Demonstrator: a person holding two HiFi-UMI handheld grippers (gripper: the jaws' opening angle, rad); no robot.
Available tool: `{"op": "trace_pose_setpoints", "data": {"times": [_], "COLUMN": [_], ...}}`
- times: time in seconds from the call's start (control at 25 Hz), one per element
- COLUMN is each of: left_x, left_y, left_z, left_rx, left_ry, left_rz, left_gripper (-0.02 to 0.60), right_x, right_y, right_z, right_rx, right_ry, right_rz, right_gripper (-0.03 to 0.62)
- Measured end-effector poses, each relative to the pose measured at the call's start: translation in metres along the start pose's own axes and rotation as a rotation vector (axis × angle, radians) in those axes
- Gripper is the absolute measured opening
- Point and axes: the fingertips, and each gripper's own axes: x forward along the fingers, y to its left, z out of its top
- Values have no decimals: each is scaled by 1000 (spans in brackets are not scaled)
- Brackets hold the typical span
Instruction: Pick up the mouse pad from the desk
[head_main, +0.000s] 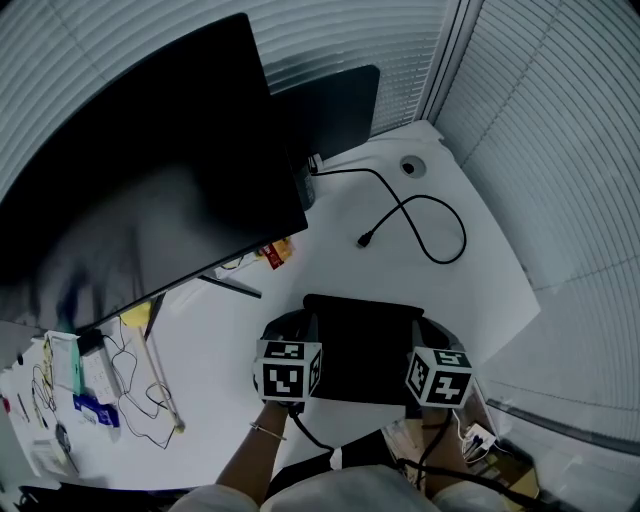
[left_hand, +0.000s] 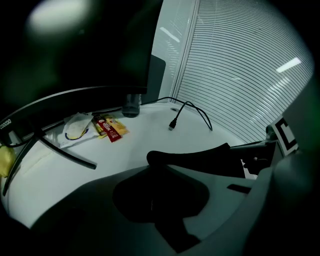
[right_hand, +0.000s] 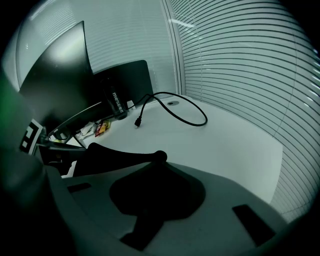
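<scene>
At the near right, below the desk's edge, we see a brown box-like thing (head_main: 500, 452) with a pale cord lying in it; what else it holds we cannot tell.

The white desk (head_main: 480, 290) carries a big curved monitor (head_main: 150, 200) on the left, with a second dark panel (head_main: 335, 100) behind it at the far side. Red and yellow snack packets (head_main: 275, 252) lie just under the monitor's lower edge. A black cable (head_main: 430, 215) loops across the far right of the desk, its plug end lying free, and a round grommet (head_main: 411, 166) sits near the far corner. At the near left lies a tangle of thin cords and small items (head_main: 90, 385). Slatted blinds (head_main: 560, 150) close the room off on the far and right sides.

The black mouse pad (head_main: 365, 345) is at the near edge of the desk, stretched between the two grippers. The left gripper (head_main: 303, 328) is clamped on its left edge and the right gripper (head_main: 425, 338) on its right edge; in both gripper views the pad rises out of the closed jaws and sags toward the other gripper. Whether its far edge touches the desk we cannot tell. Both grippers slant down and forward, and the left forearm (head_main: 262, 440) reaches in from the near side.
</scene>
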Motion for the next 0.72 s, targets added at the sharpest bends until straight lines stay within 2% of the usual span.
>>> {"op": "trace_pose_setpoints", "data": {"times": [0.72], "left_x": [-69], "left_y": [-15], "left_z": [6], "left_rx": [36], "left_ry": [-122], "left_rz": [-33], "left_gripper": [46], "right_x": [-77], "right_y": [20], "right_z": [13], "right_rx": [-3], "right_ry": [-143], "right_rz": [-11], "right_gripper": [52]}}
